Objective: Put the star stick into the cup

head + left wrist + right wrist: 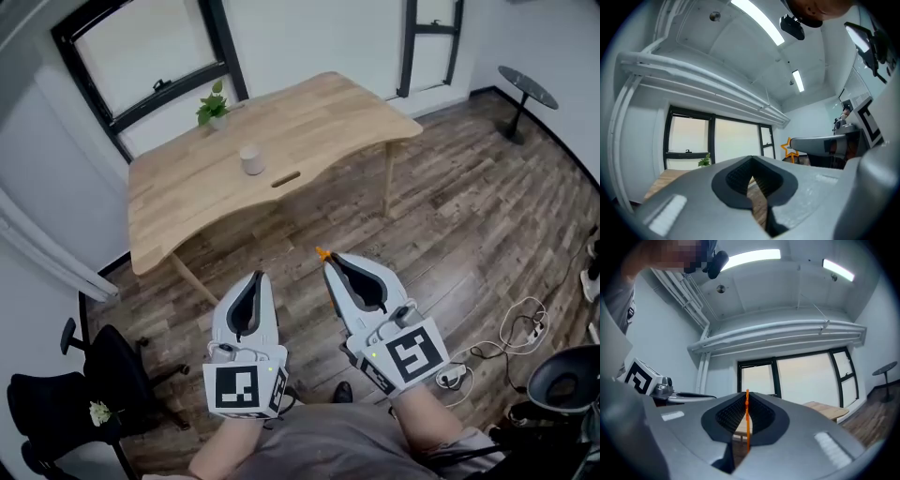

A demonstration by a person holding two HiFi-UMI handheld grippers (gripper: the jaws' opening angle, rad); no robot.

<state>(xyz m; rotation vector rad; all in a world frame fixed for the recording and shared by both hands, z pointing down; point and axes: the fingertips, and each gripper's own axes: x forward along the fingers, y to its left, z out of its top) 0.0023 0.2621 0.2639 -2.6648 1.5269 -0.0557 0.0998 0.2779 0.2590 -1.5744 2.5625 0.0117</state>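
My right gripper (325, 265) is shut on the orange star stick (747, 420), which runs upright between its closed jaws. The yellow star (322, 252) at the stick's end pokes past the jaw tips in the head view and shows as a star (788, 147) in the left gripper view. My left gripper (260, 277) is shut with nothing in it. Both are held over the floor, well short of the table. The white cup (251, 159) stands upright near the middle of the wooden table (337, 117).
A small potted plant (215, 105) stands at the table's far edge. A slot (286, 177) is cut in the tabletop beside the cup. A black office chair (89, 384) stands at the lower left, cables (520, 328) lie on the floor at right.
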